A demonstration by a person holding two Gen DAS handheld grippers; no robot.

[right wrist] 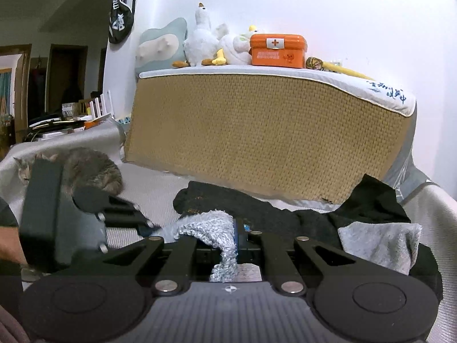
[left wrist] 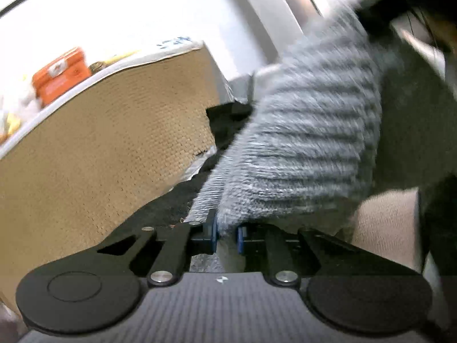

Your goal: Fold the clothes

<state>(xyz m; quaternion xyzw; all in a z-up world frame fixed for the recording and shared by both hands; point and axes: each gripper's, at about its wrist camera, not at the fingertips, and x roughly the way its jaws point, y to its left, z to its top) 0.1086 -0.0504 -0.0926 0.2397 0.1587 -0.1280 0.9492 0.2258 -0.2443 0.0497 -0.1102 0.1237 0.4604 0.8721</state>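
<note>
Landmark is the woven tan mattress (right wrist: 257,134) standing on edge on the bed (right wrist: 154,185).

Far left of it, in the right wrist view, a grey cat (right wrist: 85,168) is lying on the bed, its head partly hidden behind the left tongs (right wrist: 151,230), which are showing blurred and side-on. Above the mattress's left end a dark bag (right wrist: 121,14) is hanging on the wall; white lettering on it is too warped to read. On the mattress's top edge are sitting a pale cushion (right wrist: 160,45), a white plush duck (right wrist: 201,40) and an orange first-aid box (right wrist: 277,50) with a red cross label; the small print under it is unreadable. Blue handwriting is running along the mattress's right top corner, illegible.

In front of the mattress a black garment (right wrist: 242,203) is lying on the bed, partly covered. The grey knit sweater (right wrist: 211,225) is bunching just in front of that, and the right tongs (right wrist: 235,238) are clamping narrow on a fold of it. A grey towel-like cloth (right wrist: 380,243) is lying right of the sweater, cut off by the tongs' linkage.

In the left wrist view everything is motion-blurred. The left tongs (left wrist: 227,230) are nearly closed, pinching the sweater (left wrist: 308,148) edge, right of the mattress (left wrist: 100,157); the sweater is stretching up to the frame's top right, where its end is lost in blur.
</note>
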